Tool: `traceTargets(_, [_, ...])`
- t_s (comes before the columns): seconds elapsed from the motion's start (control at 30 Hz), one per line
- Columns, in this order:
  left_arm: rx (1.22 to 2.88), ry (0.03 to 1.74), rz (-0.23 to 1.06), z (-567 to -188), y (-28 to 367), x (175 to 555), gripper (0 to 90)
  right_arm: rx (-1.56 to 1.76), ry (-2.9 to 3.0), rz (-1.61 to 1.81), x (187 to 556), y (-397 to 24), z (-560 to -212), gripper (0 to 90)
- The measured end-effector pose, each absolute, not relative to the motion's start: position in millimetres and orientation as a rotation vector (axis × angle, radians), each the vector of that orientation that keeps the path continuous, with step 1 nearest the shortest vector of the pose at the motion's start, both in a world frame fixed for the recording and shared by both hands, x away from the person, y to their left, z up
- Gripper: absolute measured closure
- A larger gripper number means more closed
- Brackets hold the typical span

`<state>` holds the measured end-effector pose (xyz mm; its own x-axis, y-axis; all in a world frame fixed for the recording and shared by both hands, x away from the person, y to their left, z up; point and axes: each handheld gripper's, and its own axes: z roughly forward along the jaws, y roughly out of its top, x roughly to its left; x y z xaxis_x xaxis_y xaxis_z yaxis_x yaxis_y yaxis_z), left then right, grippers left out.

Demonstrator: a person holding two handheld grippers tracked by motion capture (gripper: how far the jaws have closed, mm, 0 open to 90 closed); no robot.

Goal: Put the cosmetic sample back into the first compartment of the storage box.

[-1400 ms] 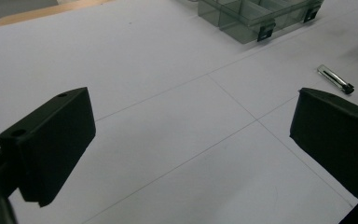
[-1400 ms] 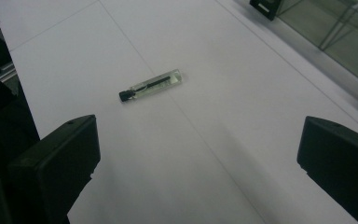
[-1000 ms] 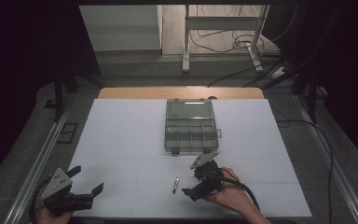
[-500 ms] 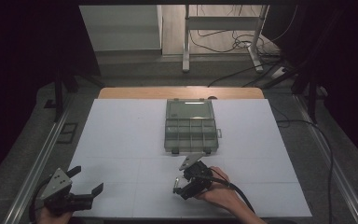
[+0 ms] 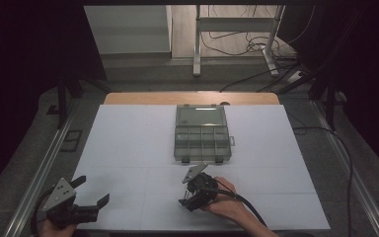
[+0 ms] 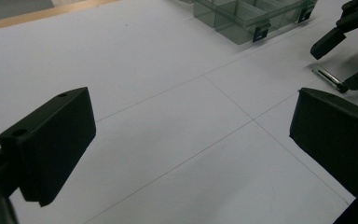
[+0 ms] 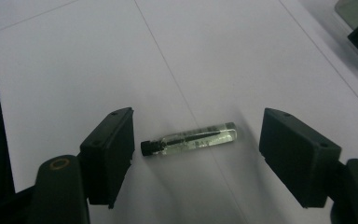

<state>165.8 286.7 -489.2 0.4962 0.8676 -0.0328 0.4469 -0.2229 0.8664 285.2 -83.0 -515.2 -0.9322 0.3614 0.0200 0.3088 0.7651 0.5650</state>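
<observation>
Lying flat on the white table (image 5: 128, 143), a small glass vial (image 7: 193, 137) sits between the spread jaws of the right tongs (image 7: 196, 156), untouched. The left tongs (image 5: 81, 197) hover well apart, also spread.

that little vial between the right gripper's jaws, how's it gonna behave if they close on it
The vial is a slim round tube lying flat on the white mat, so a nudge would probably roll it. Its clear, glossy wall looks like glass: likely stiff, slippery and fragile under a hard squeeze. The right gripper, open, spans it lengthwise, cap to tip, so it may skid or pivot.
</observation>
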Motion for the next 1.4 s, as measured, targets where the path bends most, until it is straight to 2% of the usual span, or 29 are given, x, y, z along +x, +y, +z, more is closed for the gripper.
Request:
traceTargets(0.2, [1.849,1.092,0.592,-489,287,166,0.7,0.513,2.877,0.882,285,-78,-519,31.1])
traceTargets(0.4, [1.844,1.088,0.589,-489,288,166,0.7,0.475,2.864,0.847,282,-75,-521,39.6])
traceTargets(1.4, [1.849,1.092,0.580,-489,288,167,0.7,0.657,2.801,1.036,298,-93,-498,39.8])
